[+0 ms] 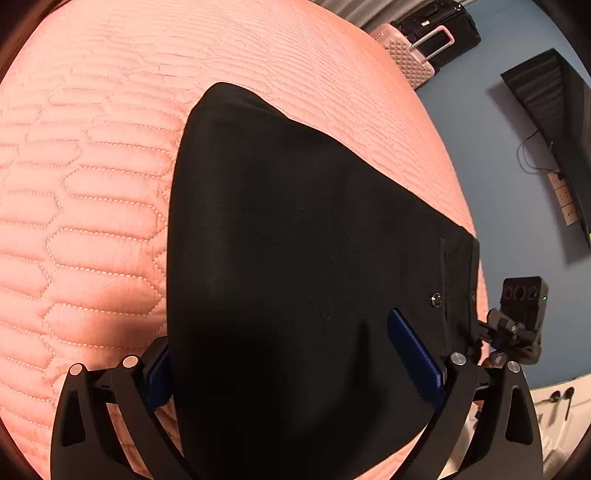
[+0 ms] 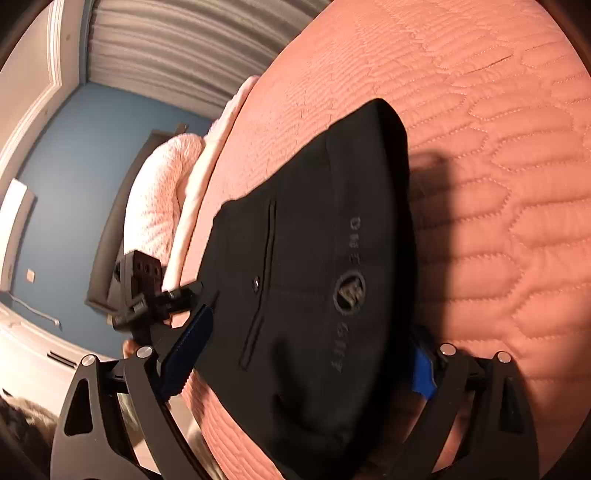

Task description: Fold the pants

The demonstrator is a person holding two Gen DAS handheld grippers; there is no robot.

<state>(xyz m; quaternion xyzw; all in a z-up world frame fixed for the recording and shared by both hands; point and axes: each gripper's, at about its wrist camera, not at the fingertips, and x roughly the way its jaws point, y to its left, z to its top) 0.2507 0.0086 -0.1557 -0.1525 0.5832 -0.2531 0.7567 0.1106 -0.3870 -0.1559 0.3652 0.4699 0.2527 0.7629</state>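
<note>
While both tools straddle the garment, conditions read as follows.

Left hand-held gripper (image 1: 295, 365): jaws spread wide, blue pads on either side of the black cloth; nothing clamped.
Right hand-held gripper (image 2: 301, 362): jaws likewise spread wide across the cloth; whether its right pad touches the fabric cannot be told.
Pants (image 1: 295, 240): black, lying flat on the bed, narrowing to a rounded end away from the tools; metal snap (image 1: 436, 299) and pocket seam near the right edge in the left wrist view.
Markings: grey lettering and round logo (image 2: 349, 288) on the fabric in the right wrist view.
Bed (image 1: 81, 206): pink quilted cover, bare on all sides of the garment.
Edges: garment corner lies close to the bed edge toward the blue wall (image 1: 480, 122).
Surroundings: pink suitcase (image 1: 406, 55) and black suitcase (image 1: 439, 26) beyond the bed; pale pillows (image 2: 159, 199) at the bed's far side.
Obstruction: other tool's camera block (image 1: 524, 314) just beside the garment corner.
</note>
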